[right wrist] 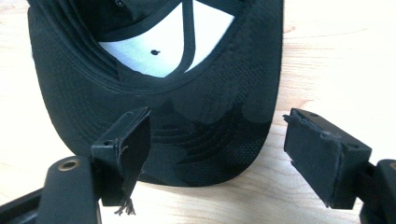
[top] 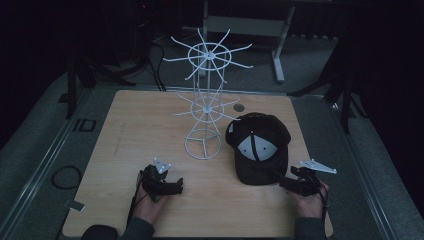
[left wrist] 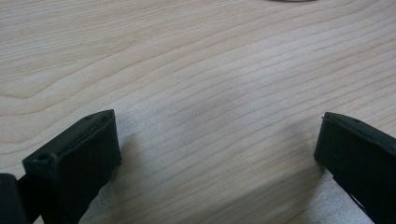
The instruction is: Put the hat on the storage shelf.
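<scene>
Reaching for the cap (top: 258, 147), by the look of it: the right gripper (top: 287, 183) sits at the near right corner of the table (top: 140, 125), jaws spread wide with nothing between them, aimed at the brim. In the right gripper view the cap lies upside down, white lining up, its black brim (right wrist: 205, 140) pointing toward the jaws and lying just ahead of them; the left jaw tip overlaps the brim edge in the picture, but contact cannot be told. The left gripper (top: 172, 186) rests low over bare wood at the near left, well apart from the cap, its jaws also spread and empty in the left gripper view. A white wire rack (top: 206, 100) with two tiers of spokes stands at mid-table, just left of the cap. Judgement: this is the approach before a first grasp. The next move likely calls for easing the right gripper forward so the brim slides between the jaws, then closing on it; the brim is thin and lies flat, so one jaw must get under its edge.
</scene>
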Demonstrator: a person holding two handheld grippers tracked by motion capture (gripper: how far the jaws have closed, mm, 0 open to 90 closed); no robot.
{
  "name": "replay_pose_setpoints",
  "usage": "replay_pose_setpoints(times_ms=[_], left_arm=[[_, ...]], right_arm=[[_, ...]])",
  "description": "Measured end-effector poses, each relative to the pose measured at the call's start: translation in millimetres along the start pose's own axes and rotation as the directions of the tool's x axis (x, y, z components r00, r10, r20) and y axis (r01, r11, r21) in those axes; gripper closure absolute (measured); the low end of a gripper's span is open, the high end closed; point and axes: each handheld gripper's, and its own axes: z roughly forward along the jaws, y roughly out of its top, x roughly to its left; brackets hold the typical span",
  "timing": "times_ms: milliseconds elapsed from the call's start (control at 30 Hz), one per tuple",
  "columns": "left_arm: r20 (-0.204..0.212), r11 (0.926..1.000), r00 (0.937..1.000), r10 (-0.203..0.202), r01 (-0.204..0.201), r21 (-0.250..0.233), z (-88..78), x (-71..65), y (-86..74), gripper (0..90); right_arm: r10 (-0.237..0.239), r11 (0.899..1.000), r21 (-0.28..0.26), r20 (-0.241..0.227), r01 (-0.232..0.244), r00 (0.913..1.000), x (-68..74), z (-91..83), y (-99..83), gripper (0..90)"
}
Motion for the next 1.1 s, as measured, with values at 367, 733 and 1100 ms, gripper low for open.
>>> replay_pose_setpoints(times_ms=[367,733,1100], left_arm=[[-0.001,1.0,1.0,-0.001,0.001,-0.001,0.1,-0.1,0.1,0.1],[-0.001,1.0,1.0,-0.001,0.001,-0.001,0.2,-0.2,0.2,0.1],[0.0,1.0,1.0,-0.002,0.002,-0.002,0.4,-0.3,0.3,0.1]], right_arm=[[-0.011,1.0,0.021,-0.047,0.012,0.9988,-3.9,11.4,8.0,22.5],[-0.019,0.999,0.044,-0.08,0.022,0.9966,-2.9,17.7,11.2,23.4],[-0.022,0.998,0.05,-0.121,0.029,0.9924,-2.6,23.9,13.8,28.1]])
